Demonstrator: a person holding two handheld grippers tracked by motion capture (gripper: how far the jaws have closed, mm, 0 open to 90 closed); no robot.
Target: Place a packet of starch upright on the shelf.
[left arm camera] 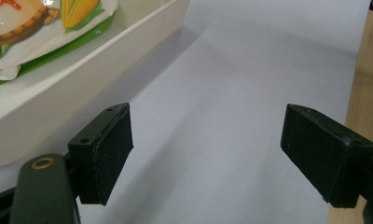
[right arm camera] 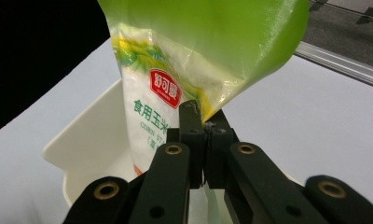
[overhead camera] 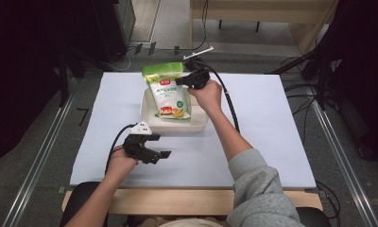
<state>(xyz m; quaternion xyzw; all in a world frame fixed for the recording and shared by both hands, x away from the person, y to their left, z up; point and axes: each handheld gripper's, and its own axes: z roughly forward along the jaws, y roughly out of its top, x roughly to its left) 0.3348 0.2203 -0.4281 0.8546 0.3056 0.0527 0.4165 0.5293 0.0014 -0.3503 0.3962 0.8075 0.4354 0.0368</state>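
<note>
Right gripper [right arm camera: 204,122] clenched on cornstarch bag [overhead camera: 170,97] edge, bag bottom hidden in white tray [overhead camera: 196,126], left gripper [left arm camera: 205,154] released

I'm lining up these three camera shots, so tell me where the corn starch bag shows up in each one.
High view: the corn starch bag stands in the upper middle, its bottom in the white tray, its edge pinched by the right tongs.
Left gripper view: its lower end lies in the top left corner.
Right gripper view: it hangs in the upper middle, above the shut tongs.
Shared landmark: the white tray.
</note>
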